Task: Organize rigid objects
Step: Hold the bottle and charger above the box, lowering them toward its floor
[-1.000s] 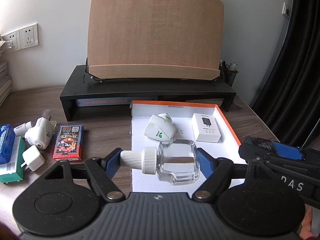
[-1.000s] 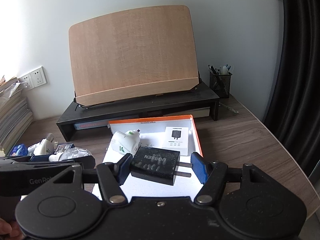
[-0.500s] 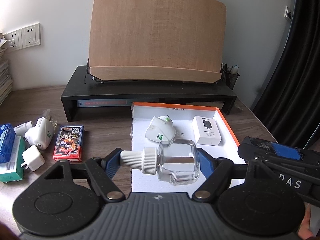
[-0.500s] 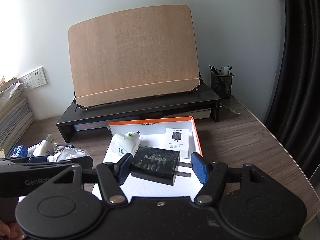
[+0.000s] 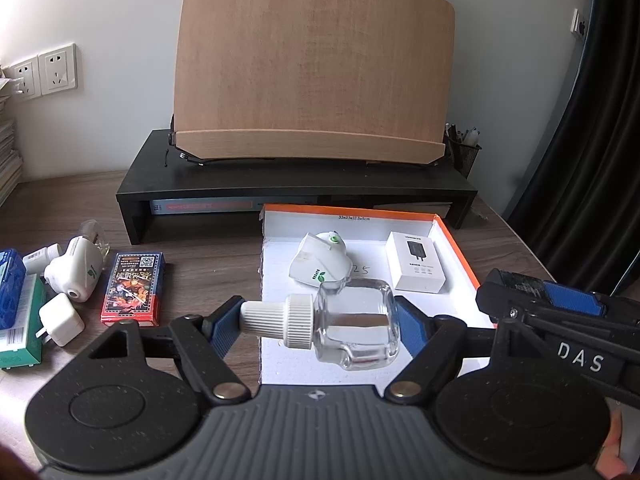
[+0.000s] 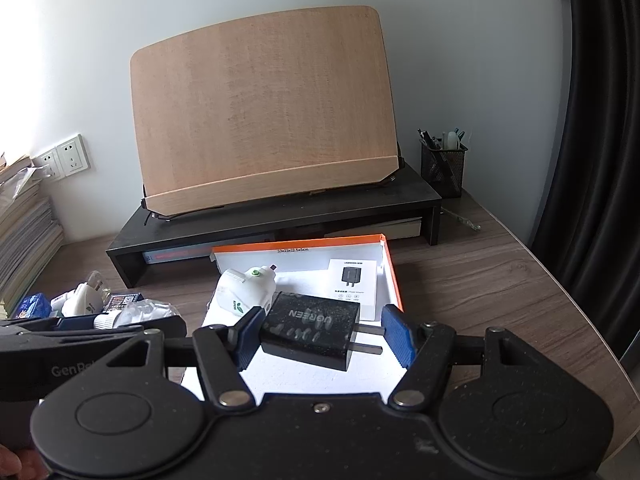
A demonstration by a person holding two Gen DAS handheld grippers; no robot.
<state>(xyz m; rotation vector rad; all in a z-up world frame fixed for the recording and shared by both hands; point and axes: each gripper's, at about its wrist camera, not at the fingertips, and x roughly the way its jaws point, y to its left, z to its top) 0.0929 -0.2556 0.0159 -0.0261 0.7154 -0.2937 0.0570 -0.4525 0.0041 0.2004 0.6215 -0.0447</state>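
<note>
My left gripper (image 5: 318,326) is shut on a clear glass bottle (image 5: 356,328) that lies sideways, its white ribbed cap (image 5: 276,320) against the left pad. It hangs over the near left edge of a white tray with an orange rim (image 5: 456,248). My right gripper (image 6: 323,336) is shut on a black charger (image 6: 310,330), prongs pointing at the right pad, above the same tray (image 6: 392,276). In the tray lie a white plug-in device with a green leaf (image 5: 320,264) and a small white charger box (image 5: 416,266).
Left of the tray on the wooden table lie a red and blue card box (image 5: 134,288), a white plug-in device (image 5: 74,274), a white charger (image 5: 60,318) and green and blue boxes (image 5: 20,320). Behind stand a black riser (image 5: 296,188) bearing a wooden book stand (image 5: 312,72), and a pen holder (image 6: 442,168).
</note>
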